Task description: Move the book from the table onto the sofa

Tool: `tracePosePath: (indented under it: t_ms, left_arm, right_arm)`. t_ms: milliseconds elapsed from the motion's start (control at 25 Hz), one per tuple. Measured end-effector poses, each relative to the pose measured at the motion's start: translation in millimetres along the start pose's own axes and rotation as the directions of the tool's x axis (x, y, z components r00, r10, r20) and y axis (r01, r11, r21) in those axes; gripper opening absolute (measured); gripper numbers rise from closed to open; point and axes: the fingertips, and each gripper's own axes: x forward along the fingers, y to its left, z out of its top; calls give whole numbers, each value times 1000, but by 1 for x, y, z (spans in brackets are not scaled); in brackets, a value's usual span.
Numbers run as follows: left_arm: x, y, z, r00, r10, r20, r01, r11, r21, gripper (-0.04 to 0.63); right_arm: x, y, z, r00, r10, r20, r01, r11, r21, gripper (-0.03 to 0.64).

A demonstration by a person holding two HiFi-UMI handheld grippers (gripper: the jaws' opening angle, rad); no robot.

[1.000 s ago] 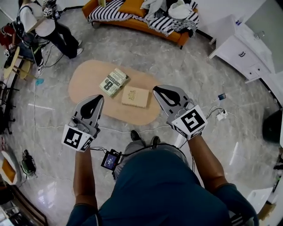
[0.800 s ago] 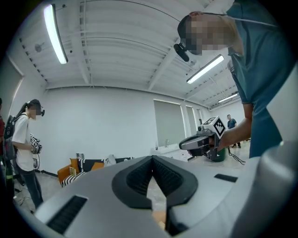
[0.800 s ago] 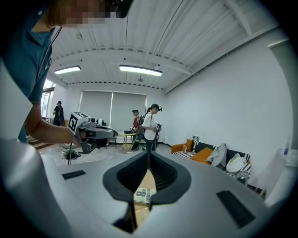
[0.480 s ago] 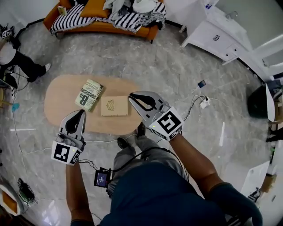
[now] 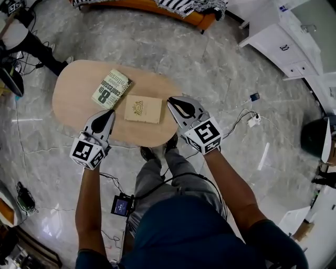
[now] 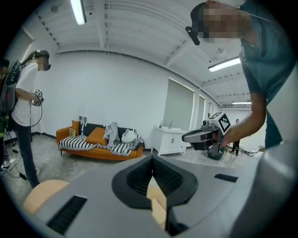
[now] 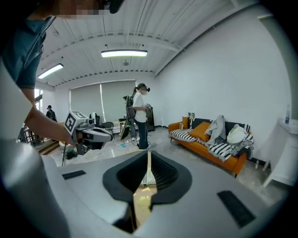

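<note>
The book (image 5: 143,109) that the grippers bracket, a thin tan one with a gold emblem in the middle of its cover, lies flat and untouched near the front edge of the table (image 5: 73,94). The left gripper (image 5: 108,113) has its jaws pressed together on nothing, its tip hanging just beside the book's near left corner. The right gripper (image 5: 172,101) is likewise closed and empty, just beside the book's right edge. Flanking it from both sides looks like lining up for a lift, so the jaws would have to part first. A green-and-white book (image 5: 111,89) with a large 8 on it lies tilted just beside the tan one, so which is meant is not certain. The orange sofa (image 5: 178,13), draped in a striped blanket (image 6: 77,142), stands well apart beyond the table.
</note>
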Motion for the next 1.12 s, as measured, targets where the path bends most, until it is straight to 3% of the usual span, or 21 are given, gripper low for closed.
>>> tracePosePath:
  t_ms: [320,680,1120]
  left_arm:
    - [53,37,-94,991,-25,-131,9,992,-123,5]
    - [100,69,-200,960,-49,-275,-17,973,-231,12]
    - [137,99,-307,904,-42,-426,-104,944,-313,147]
  right_arm:
    - [53,-29,-86,995,12,-104,-2,995,97,31]
    - [104,-49,-200,966,30,-256,25,978,209,91]
    - [134,-60,-327,903,74,-424,91,930,356,144]
